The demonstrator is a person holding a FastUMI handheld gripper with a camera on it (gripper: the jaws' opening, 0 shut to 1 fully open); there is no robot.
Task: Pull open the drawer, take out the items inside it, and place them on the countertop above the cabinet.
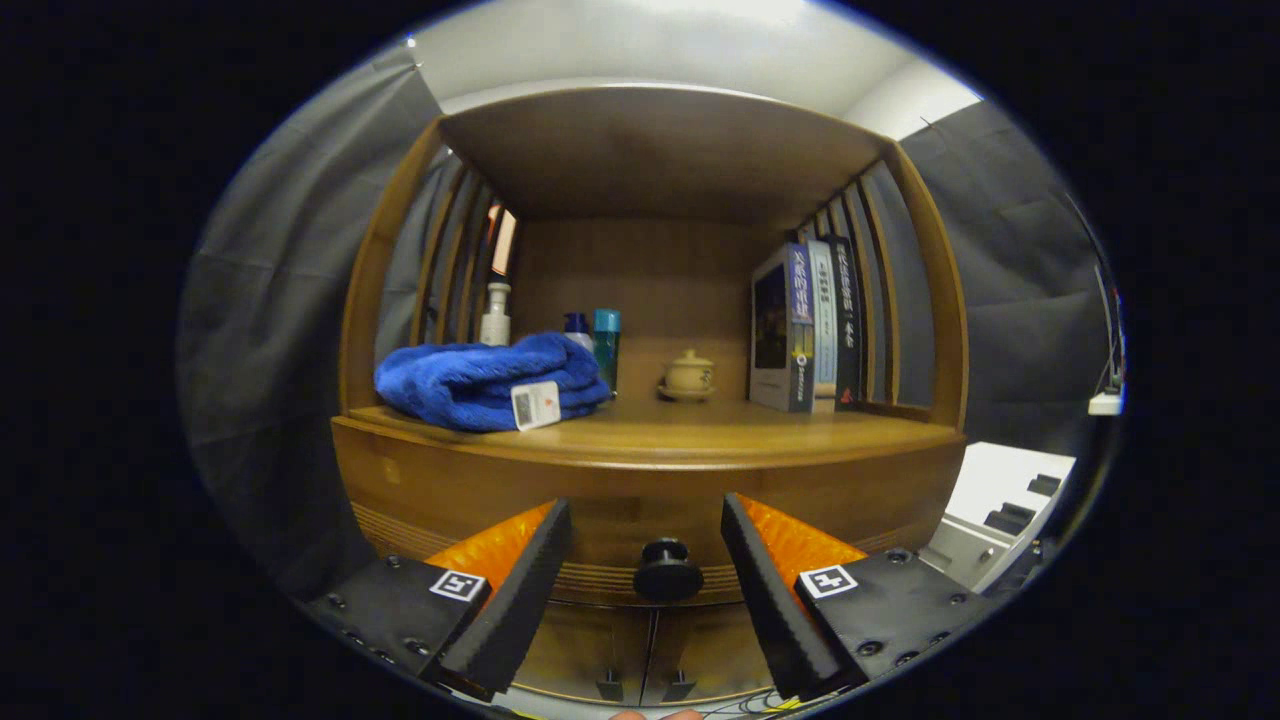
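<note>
We see one wooden cabinet (650, 300) with an open shelf bay, and its countertop (700, 430) runs side to side across our view. Below that edge sits one drawer (640, 510), shut flush with the cabinet front, its long axis lying left to right and its face turned toward us. On the countertop we count one folded blue towel (490, 385) at the left (a small tag hangs from its front), three upright books (810, 325) at the right with spines facing us, three bottles (585, 340) behind the towel, and one small lidded pot (689, 375) on a saucer near the middle. One round dark knob (667, 572) sticks straight out of the drawer front toward us. The gripper (647, 530) has its jaws spread wide, empty and touching nothing; the knob sits between the two fingers, just ahead of them, apart from both
</note>
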